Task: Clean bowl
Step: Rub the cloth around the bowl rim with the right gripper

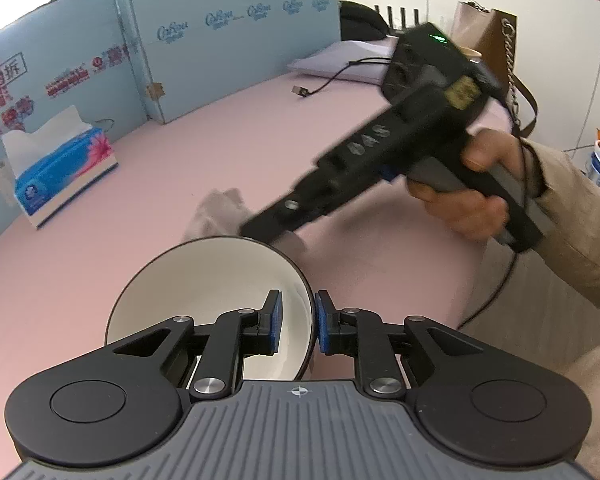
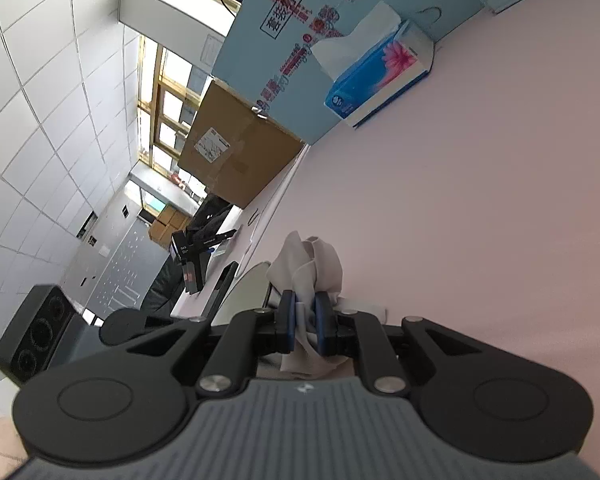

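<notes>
So the white bowl (image 1: 204, 300) with the dark rim sits on the pink counter (image 1: 100, 280), right at the tips of the left gripper (image 1: 297, 322). Its rim runs between the two blue pads: one pad is inside the bowl, the other is outside the wall. There's a visible gap on both sides of the rim, so the jaws are slightly spread around it and not pinching it.

The right gripper (image 2: 305, 326) is a different story. Its jaws are squeezed in on a crumpled grey cloth (image 2: 312, 264), with the fabric bunched up above the pads and hanging out below them too. From the left wrist view you can see that gripper (image 1: 274, 232) coming in from the right, blurry, held by a hand (image 1: 466, 196) in a beige sleeve, its tip just beyond the far rim of the bowl with the cloth (image 1: 220, 212) at the end. In the right wrist view the bowl (image 2: 250, 284) only peeks out as a pale curved edge just left of the cloth.

Count-wise: one bowl, one cloth, two grippers. There's also one tissue box (image 1: 60, 172), blue with a pink flower, farther back on the counter against a light blue board (image 1: 228, 40), well apart from the bowl. One loose black cable (image 1: 328, 80) lies at the far end.
</notes>
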Motion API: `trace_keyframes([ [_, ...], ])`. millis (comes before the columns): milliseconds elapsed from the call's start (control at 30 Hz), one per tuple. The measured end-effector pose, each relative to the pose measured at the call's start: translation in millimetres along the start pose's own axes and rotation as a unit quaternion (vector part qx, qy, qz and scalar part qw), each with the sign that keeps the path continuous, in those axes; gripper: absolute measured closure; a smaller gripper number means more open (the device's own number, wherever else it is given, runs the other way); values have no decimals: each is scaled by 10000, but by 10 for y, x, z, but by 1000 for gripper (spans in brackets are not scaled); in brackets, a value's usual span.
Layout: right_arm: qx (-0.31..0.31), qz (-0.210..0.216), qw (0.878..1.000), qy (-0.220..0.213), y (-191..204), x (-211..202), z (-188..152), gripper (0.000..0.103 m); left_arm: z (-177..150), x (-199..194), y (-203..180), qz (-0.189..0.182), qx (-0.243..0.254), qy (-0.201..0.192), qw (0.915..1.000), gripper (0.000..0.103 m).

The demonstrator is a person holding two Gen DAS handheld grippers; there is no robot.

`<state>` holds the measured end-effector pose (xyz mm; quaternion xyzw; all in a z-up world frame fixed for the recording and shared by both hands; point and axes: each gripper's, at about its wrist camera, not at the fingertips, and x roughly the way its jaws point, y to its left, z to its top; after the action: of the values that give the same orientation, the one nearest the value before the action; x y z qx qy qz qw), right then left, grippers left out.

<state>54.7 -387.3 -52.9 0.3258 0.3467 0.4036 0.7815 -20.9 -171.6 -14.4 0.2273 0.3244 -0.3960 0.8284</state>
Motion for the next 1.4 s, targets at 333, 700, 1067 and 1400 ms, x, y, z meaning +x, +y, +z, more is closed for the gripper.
trace_keyframes([
  [333, 23, -127, 9994, -318, 12, -193, -112, 90, 22, -18, -64, -519, 157, -94, 9985, 91],
  [700, 123, -48, 9996, -261, -75, -24, 32, 90, -71, -108, -93, -450, 205, -86, 9987, 91],
  [1067, 26, -50, 10000, -21, -96, 161, 167, 90, -123, -110, -10, -595, 4, -257, 9979, 84],
  [1400, -7, -93, 9999, 69, -84, 246, 191, 90, -139, -192, 91, -870, -328, -592, 9939, 77],
])
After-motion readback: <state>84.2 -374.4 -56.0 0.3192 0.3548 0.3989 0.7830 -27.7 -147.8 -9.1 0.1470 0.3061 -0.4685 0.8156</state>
